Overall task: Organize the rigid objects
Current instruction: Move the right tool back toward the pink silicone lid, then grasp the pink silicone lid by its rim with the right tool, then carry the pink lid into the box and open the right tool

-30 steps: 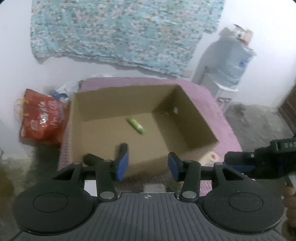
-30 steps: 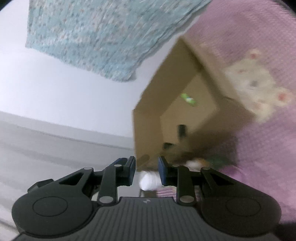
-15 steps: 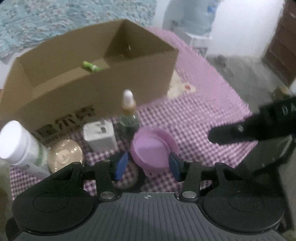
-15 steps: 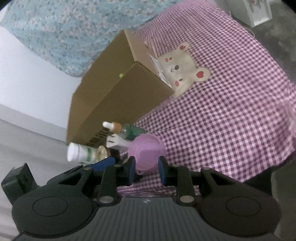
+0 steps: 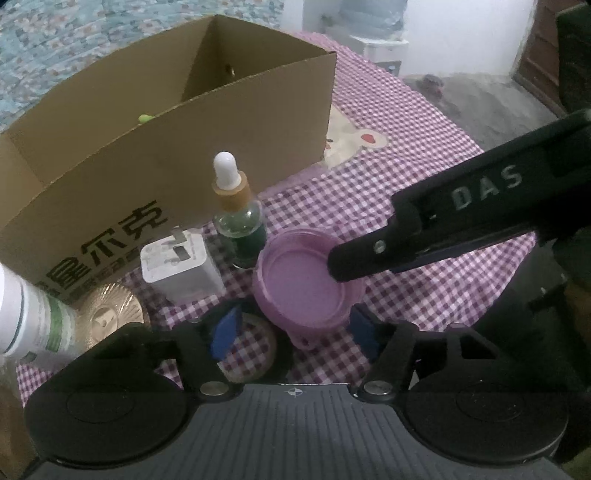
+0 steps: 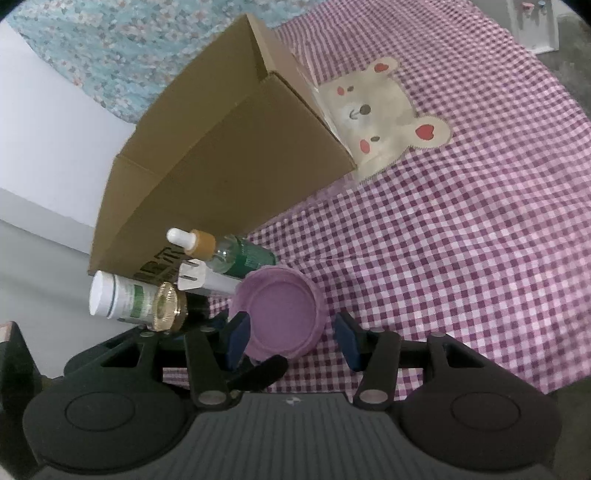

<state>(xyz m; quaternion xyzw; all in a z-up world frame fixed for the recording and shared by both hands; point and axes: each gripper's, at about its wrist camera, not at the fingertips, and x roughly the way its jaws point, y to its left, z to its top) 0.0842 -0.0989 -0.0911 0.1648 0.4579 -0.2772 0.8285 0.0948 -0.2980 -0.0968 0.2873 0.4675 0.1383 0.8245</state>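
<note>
A purple round lid lies on the checked cloth in front of an open cardboard box. My left gripper is open, its blue pads on either side of the lid's near edge. My right gripper is open around the same lid; one of its fingers reaches over the lid in the left wrist view. A green dropper bottle, a white plug adapter, a gold-capped jar and a white bottle stand by the box. A green item lies inside the box.
A roll of tape lies under my left pad. The purple checked cloth with a bear patch spreads to the right. A patterned blue cloth hangs behind the box, a water dispenser stands at the back.
Both grippers came down from above the box to the objects in front of it. The right gripper's jaws opened wider, and both now flank the purple lid.
</note>
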